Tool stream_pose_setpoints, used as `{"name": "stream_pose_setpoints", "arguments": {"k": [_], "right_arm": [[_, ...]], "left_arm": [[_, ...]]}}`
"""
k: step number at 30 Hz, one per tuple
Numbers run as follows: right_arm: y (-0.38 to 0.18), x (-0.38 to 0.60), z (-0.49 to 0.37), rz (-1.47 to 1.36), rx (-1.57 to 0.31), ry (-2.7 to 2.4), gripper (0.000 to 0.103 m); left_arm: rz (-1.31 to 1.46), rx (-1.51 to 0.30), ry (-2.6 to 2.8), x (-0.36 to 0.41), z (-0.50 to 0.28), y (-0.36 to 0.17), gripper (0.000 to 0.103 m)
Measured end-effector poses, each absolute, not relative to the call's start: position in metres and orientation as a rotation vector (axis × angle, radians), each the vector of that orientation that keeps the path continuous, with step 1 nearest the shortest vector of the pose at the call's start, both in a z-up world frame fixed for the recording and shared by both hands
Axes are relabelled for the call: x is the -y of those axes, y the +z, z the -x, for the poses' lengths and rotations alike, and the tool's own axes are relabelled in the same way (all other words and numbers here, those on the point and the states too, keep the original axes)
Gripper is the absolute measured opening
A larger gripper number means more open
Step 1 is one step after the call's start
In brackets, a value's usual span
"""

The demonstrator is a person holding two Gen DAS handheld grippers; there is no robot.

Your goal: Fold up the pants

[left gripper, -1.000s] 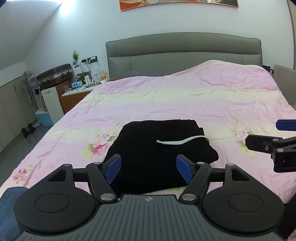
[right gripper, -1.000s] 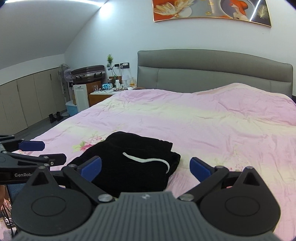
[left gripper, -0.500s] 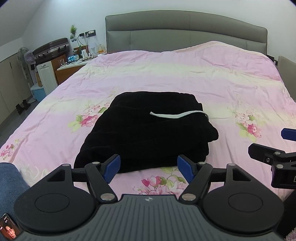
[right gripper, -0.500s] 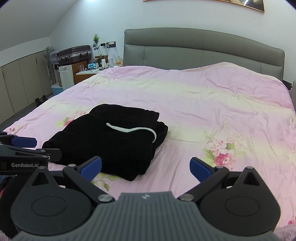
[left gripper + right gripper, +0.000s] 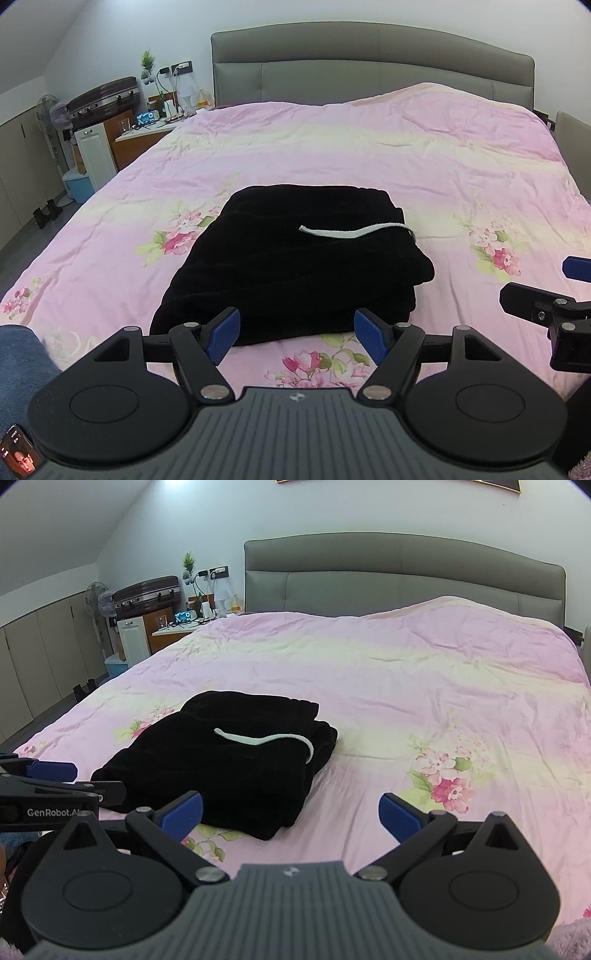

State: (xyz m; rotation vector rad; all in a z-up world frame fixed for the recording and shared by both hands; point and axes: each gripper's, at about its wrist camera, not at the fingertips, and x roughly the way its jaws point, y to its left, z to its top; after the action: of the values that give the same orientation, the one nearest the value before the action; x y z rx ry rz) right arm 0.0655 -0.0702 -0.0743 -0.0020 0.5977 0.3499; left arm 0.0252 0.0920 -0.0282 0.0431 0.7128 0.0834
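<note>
Plainly, the bed [image 5: 424, 155], under its pink floral cover, is carrying the whole scene, and the black pants [image 5: 295, 266] are lying near its foot end as a compact folded stack, with the white drawstring [image 5: 354, 232] trailing across the top layer. Judging from that tidy bundle, the folding itself is looking finished or very nearly so, and the step in hand is reading as a check or a final tidy.

The left gripper [image 5: 297, 334] is hovering just short of the near edge of the pants, its blue pads standing wide apart and holding nothing. The right gripper [image 5: 291, 812] is hanging over bare cover to the right of the stack, jaws likewise spread wide and empty; each tool is showing at the edge of the other's view.

If anything more is wanted, the next move is probably calling for tucking the loose drawstring in or squaring the bulging right side of the stack, which would mean a light pinch on the top layer only, so the folds below are not dragged open.

As for writing, the side of the left gripper is showing "GenRobot.A" in white in the right wrist view, the rest being cut off. No label is readable on the pants.
</note>
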Motion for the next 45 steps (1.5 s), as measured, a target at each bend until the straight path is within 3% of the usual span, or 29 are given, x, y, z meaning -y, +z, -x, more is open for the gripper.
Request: {"name": "stream_pose_setpoints", "arguments": {"k": [45], "right_arm": [[-0.0698, 0.0754, -0.0575, -0.002, -0.575, 0.357, 0.098]], "left_arm": [[-0.042, -0.714, 0.079, -0.0887, -0.0230, -0.0243, 0.083]]}}
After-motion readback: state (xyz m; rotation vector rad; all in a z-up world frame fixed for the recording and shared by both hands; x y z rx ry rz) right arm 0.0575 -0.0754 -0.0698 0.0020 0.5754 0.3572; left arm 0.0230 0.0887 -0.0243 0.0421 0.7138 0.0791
